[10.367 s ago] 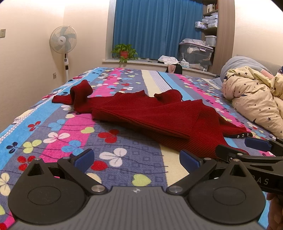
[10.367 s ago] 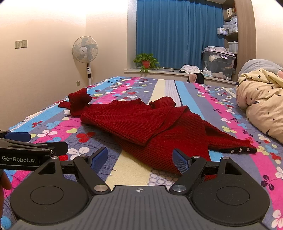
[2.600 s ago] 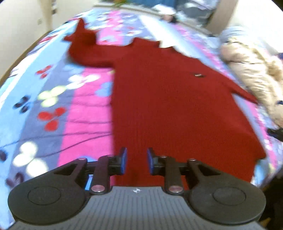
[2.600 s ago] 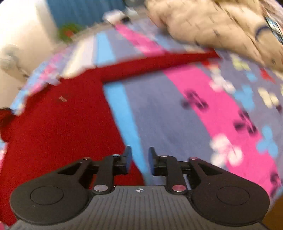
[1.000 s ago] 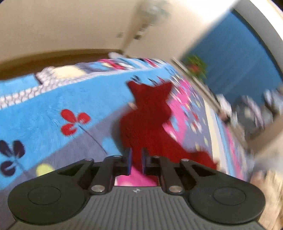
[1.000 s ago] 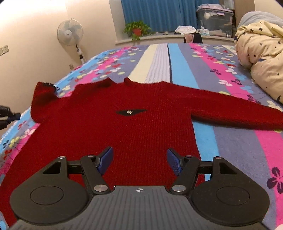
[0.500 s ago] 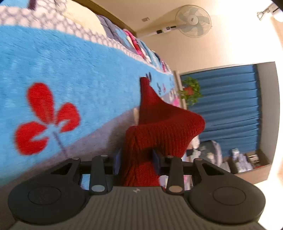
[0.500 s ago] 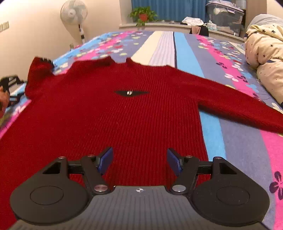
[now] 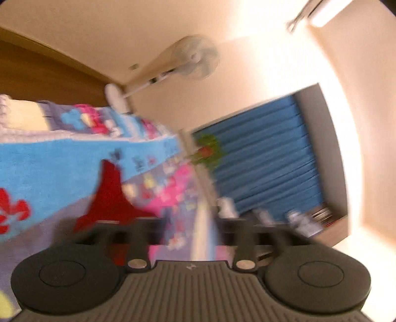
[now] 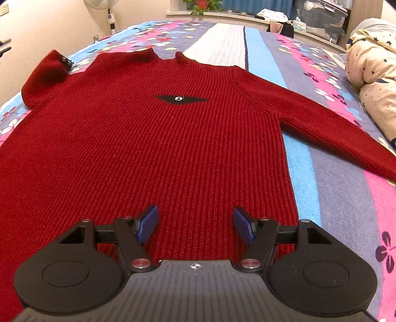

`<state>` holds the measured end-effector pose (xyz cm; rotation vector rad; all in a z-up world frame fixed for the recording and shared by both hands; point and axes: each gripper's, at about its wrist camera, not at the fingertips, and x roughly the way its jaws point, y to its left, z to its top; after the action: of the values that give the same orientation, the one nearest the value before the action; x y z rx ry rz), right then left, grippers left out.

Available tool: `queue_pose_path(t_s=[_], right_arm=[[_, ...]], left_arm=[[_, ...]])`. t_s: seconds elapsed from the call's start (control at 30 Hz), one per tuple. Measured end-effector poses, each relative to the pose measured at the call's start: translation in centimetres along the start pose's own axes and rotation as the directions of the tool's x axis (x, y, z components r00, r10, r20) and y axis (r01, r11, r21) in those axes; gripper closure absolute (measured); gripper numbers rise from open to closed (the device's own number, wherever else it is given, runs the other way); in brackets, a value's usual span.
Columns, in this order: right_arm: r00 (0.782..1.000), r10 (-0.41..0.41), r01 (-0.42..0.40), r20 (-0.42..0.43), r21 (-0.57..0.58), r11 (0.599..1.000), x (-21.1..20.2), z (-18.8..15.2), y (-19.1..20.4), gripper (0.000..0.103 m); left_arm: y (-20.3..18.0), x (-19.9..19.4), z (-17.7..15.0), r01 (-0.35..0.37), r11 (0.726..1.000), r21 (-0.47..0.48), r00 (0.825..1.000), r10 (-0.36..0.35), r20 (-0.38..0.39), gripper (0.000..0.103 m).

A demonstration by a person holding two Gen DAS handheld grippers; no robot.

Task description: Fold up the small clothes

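A dark red knit sweater (image 10: 158,138) lies spread flat, front up, on the flowered bedspread (image 10: 341,198). Its right sleeve (image 10: 329,131) stretches out to the right; its left sleeve (image 10: 43,74) is bunched at the far left. My right gripper (image 10: 195,225) is open and empty, low over the sweater's hem. The left wrist view is blurred: my left gripper (image 9: 190,230) looks open, with the red sleeve (image 9: 109,198) just ahead and to its left, not between the fingers.
A rolled star-print duvet (image 10: 371,74) lies on the bed's right side. A standing fan (image 9: 193,59) is by the wall at the left. A windowsill with a plant (image 10: 198,3) and storage box (image 10: 319,17) is behind the bed.
My left gripper has opened and let go of the red sleeve, swinging away with blur. My right gripper has moved lower and closer over the sweater's body, still open.
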<state>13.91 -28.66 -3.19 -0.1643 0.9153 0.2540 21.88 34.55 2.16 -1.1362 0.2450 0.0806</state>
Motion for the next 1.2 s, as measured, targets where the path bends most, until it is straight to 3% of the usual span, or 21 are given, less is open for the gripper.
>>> queue_pose_path(t_s=[0.1, 0.17, 0.37, 0.47, 0.53, 0.57, 0.6, 0.7, 0.83, 0.97, 1.2], right_arm=[[1.0, -0.001, 0.001, -0.002, -0.001, 1.0, -0.1, -0.1, 0.0, 0.034], [1.0, -0.002, 0.002, -0.003, -0.004, 1.0, -0.1, -0.1, 0.0, 0.034], [1.0, 0.0, 0.0, -0.005, -0.009, 1.0, 0.1, 0.1, 0.0, 0.034], [1.0, 0.005, -0.005, -0.005, -0.009, 1.0, 0.2, 0.1, -0.1, 0.033], [1.0, 0.005, -0.005, -0.005, -0.009, 1.0, 0.2, 0.0, 0.0, 0.033], [1.0, 0.005, -0.005, -0.005, -0.01, 1.0, 0.2, 0.0, 0.0, 0.033], [1.0, 0.005, -0.005, -0.004, -0.011, 1.0, 0.3, 0.0, 0.1, 0.033], [1.0, 0.004, -0.004, -0.003, -0.012, 1.0, 0.3, -0.1, 0.2, 0.032], [1.0, 0.003, -0.003, -0.003, -0.015, 1.0, 0.3, -0.1, 0.2, 0.032], [1.0, -0.003, 0.003, -0.003, -0.016, 1.0, 0.2, -0.1, 0.4, 0.032], [1.0, -0.005, 0.005, -0.007, -0.017, 1.0, 0.2, 0.0, 0.7, 0.032]], left_arm=[[2.6, 1.4, -0.5, -0.175, 0.984, -0.029, 0.983, 0.173, -0.057, 0.029], [4.5, 2.2, -0.7, -0.244, 0.967, -0.073, 0.967, 0.238, -0.089, 0.029], [9.6, 6.2, -1.3, -0.344, 0.936, -0.081, 0.922, 0.32, -0.22, 0.023], [9.5, 7.5, -1.2, -0.301, 0.954, -0.016, 0.934, 0.291, -0.207, 0.019], [9.1, 8.2, -1.4, -0.219, 0.975, -0.025, 0.947, 0.206, -0.245, 0.02], [9.1, 8.6, -1.7, -0.18, 0.983, -0.039, 0.95, 0.163, -0.267, 0.029], [8.8, 8.9, -2.0, -0.145, 0.989, -0.037, 0.951, 0.129, -0.281, 0.047], [6.6, 8.2, -2.3, -0.102, 0.993, 0.061, 0.97, 0.112, -0.215, 0.088], [3.1, 6.5, -2.2, 0.014, 0.993, 0.116, 0.986, 0.005, -0.168, 0.089], [0.1, 3.8, -2.5, 0.113, 0.99, 0.083, 0.983, -0.1, -0.151, 0.088], [-3.7, -1.1, -1.4, 0.226, 0.972, 0.058, 0.972, -0.221, -0.082, 0.048]])
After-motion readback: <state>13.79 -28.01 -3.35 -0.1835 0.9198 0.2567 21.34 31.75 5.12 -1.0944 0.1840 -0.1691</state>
